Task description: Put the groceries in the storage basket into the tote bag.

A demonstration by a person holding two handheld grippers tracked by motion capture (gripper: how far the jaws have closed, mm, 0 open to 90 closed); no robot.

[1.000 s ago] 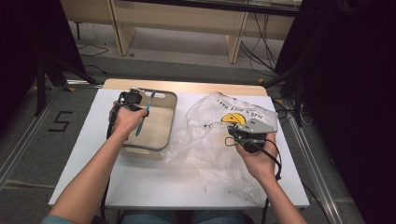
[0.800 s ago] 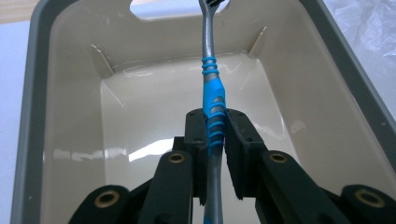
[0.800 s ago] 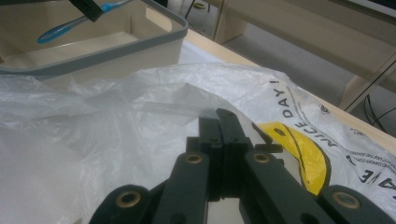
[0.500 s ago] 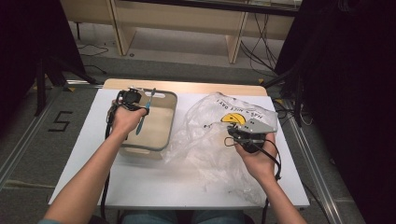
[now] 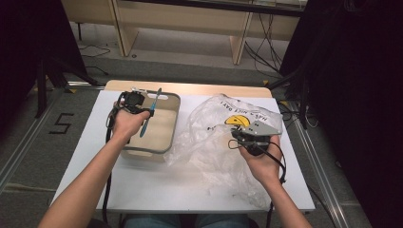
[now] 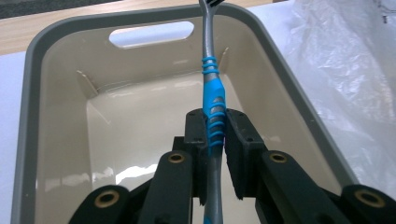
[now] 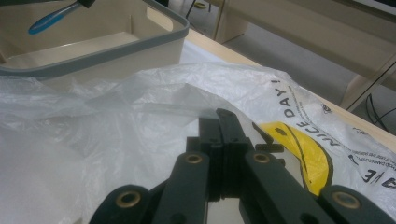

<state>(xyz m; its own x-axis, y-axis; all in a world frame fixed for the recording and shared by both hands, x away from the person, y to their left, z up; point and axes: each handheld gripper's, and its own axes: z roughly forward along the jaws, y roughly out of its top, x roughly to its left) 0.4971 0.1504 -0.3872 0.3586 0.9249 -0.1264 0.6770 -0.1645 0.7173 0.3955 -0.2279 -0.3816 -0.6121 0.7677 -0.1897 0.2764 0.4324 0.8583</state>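
Over the beige tub, your left gripper has its jaws clamped on the grey and blue toothbrush, gripping it at the ribbed blue part of the handle. The toothbrush hangs above the tub's inside, its head pointing toward the far wall with the handle slot. The tub sits on the white table, with the clear plastic bag just beside it to the right. Your right gripper has its jaws fully closed, pinching a fold of that bag near the yellow print.
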